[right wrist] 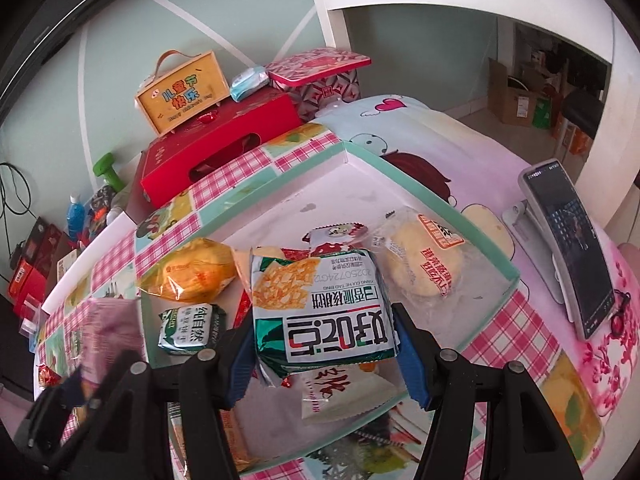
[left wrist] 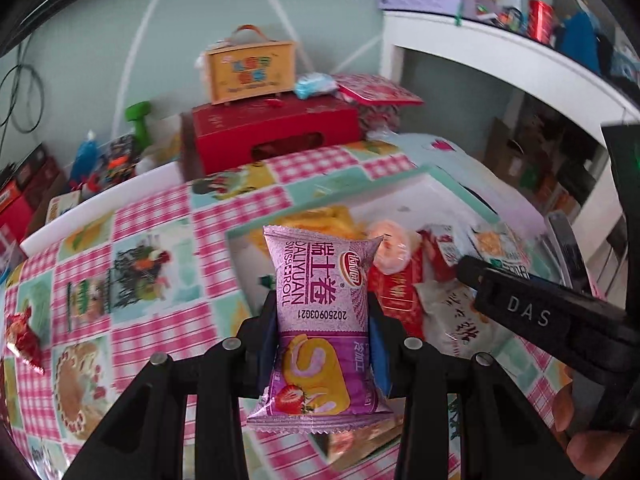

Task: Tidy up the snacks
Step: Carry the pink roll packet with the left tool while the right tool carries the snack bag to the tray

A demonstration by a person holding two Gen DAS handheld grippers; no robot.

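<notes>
My left gripper (left wrist: 322, 330) is shut on a purple Swiss roll packet (left wrist: 320, 320), held upright above the checked tablecloth beside the tray. My right gripper (right wrist: 326, 346) is shut on a green and white walnut cookie packet (right wrist: 320, 308), held over the white tray with a mint rim (right wrist: 404, 176). The tray holds several snacks: an orange bun packet (right wrist: 188, 274), a small green packet (right wrist: 192, 328), a clear-wrapped yellow cake (right wrist: 424, 258) and a white packet (right wrist: 344, 396). The right gripper shows as a black arm in the left wrist view (left wrist: 520, 308). The left gripper with the purple packet shows blurred in the right wrist view (right wrist: 108, 320).
A red box (right wrist: 216, 152) with a yellow gift case (right wrist: 180, 92) on it stands behind the table. A phone on a stand (right wrist: 572, 248) is right of the tray. A red wrapped candy (left wrist: 22, 336) lies on the cloth at the left. A white shelf (left wrist: 500, 52) is far right.
</notes>
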